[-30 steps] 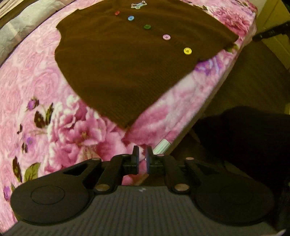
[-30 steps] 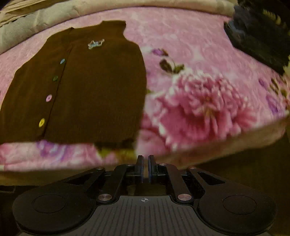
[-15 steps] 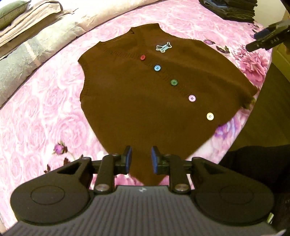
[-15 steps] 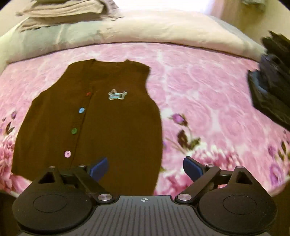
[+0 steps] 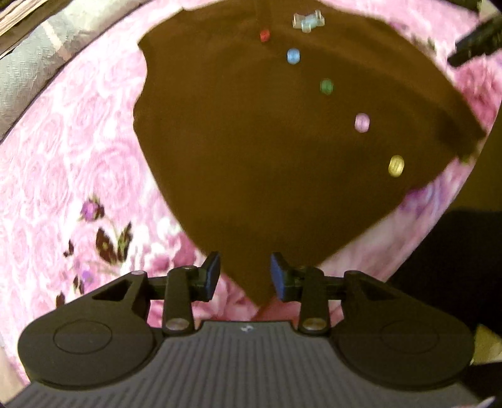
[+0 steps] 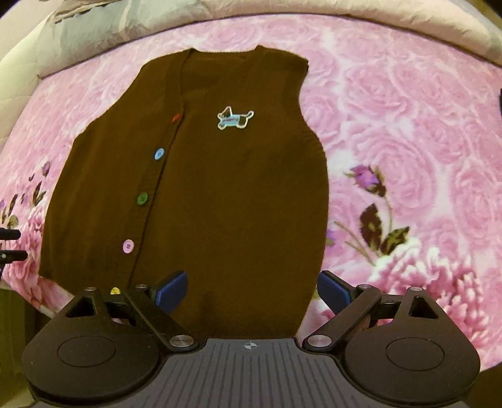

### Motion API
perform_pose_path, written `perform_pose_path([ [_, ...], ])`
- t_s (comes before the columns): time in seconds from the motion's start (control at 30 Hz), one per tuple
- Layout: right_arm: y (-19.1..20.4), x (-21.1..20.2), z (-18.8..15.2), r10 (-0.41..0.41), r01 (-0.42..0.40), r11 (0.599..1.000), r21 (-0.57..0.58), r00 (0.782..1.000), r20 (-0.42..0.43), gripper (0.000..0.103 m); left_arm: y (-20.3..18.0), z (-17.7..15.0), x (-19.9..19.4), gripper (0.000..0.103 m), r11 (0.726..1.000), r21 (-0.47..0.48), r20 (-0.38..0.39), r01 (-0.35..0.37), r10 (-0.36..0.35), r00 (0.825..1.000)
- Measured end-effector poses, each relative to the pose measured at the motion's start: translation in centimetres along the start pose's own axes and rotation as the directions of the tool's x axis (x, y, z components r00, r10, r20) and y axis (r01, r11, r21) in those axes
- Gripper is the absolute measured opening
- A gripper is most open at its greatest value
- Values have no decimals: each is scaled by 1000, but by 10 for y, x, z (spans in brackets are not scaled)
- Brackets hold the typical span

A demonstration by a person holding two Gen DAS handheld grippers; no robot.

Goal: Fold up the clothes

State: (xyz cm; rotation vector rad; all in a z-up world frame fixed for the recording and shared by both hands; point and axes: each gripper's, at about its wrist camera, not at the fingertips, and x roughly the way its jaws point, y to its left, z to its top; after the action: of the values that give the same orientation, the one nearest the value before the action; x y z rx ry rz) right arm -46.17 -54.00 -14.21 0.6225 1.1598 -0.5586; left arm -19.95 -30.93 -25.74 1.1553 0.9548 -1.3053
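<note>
One brown knitted vest (image 6: 219, 194) lies flat, front up, on the pink rose-print bedspread (image 6: 408, 125), its hem toward the bed's near edge and its neck toward the pale folded bedding (image 6: 282, 9) at the far side. Down its placket run five buttons, counted in the left wrist view: red (image 5: 265, 35), blue (image 5: 293, 56), green (image 5: 326, 86), pink (image 5: 361, 122) and yellow (image 5: 396, 165). One small dog-shaped patch (image 6: 234, 118) sits on the chest beside the placket. There are two grippers, and neither grasps anything. The left gripper (image 5: 244, 276) is parted, its two blue-padded fingers on either side of the vest's lower left corner. The right gripper (image 6: 252, 290) is spread wide over the hem near the lower right corner, with cloth showing between its two fingers.
</note>
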Motion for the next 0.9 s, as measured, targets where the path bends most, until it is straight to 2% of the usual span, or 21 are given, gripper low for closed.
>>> perform_pose_path([
  [0.1, 1, 10, -13, -2, 3, 1000, 13, 1000, -17, 92, -1, -5, 12, 33, 1000, -13, -41, -7, 7, 999],
  [0.2, 2, 18, -27, -4, 5, 1000, 28, 1000, -30, 92, 13, -16, 27, 34, 991, -124, -44, 41, -47, 998],
  [0.27, 3, 22, -41, -14, 15, 999, 43, 999, -29, 92, 27, -25, 37, 34, 970, -229, -31, 78, -88, 996],
  [0.37, 1, 27, -61, -42, 44, 996, 76, 999, -21, 92, 47, -37, 52, 34, 919, -372, 0, 132, -143, 990],
  [0.47, -5, 29, -76, -57, 56, 990, 130, 998, 2, 92, 59, -46, 62, 34, 880, -436, 39, 186, -188, 981],
  [0.6, -13, 32, -90, -18, 8, 969, 249, 999, 38, 92, 72, -55, 64, 34, 833, -492, 99, 252, -234, 967],
  [0.67, -16, 31, -98, -7, -14, 948, 318, 998, 64, 80, 78, -59, 62, 32, 810, -516, 122, 278, -252, 960],
  [0.7, -18, 31, -100, -7, -19, 936, 350, 998, 70, 67, 77, -60, 61, 29, 817, -507, 120, 273, -247, 962],
  [0.77, -21, 32, -104, -6, -23, 915, 403, 997, 71, 53, 72, -60, 61, 24, 847, -470, 107, 249, -225, 968],
  [0.8, -22, 34, -106, -2, -26, 908, 417, 998, 68, 36, 68, -58, 61, 18, 860, -450, 103, 240, -217, 971],
  [0.83, -22, 35, -106, -1, -26, 905, 424, 998, 64, 14, 63, -56, 60, 9, 872, -430, 100, 233, -210, 973],
  [0.9, -23, 36, -104, -6, -18, 904, 426, 998, 56, 8, 54, -52, 58, 5, 894, -391, 95, 216, -195, 976],
])
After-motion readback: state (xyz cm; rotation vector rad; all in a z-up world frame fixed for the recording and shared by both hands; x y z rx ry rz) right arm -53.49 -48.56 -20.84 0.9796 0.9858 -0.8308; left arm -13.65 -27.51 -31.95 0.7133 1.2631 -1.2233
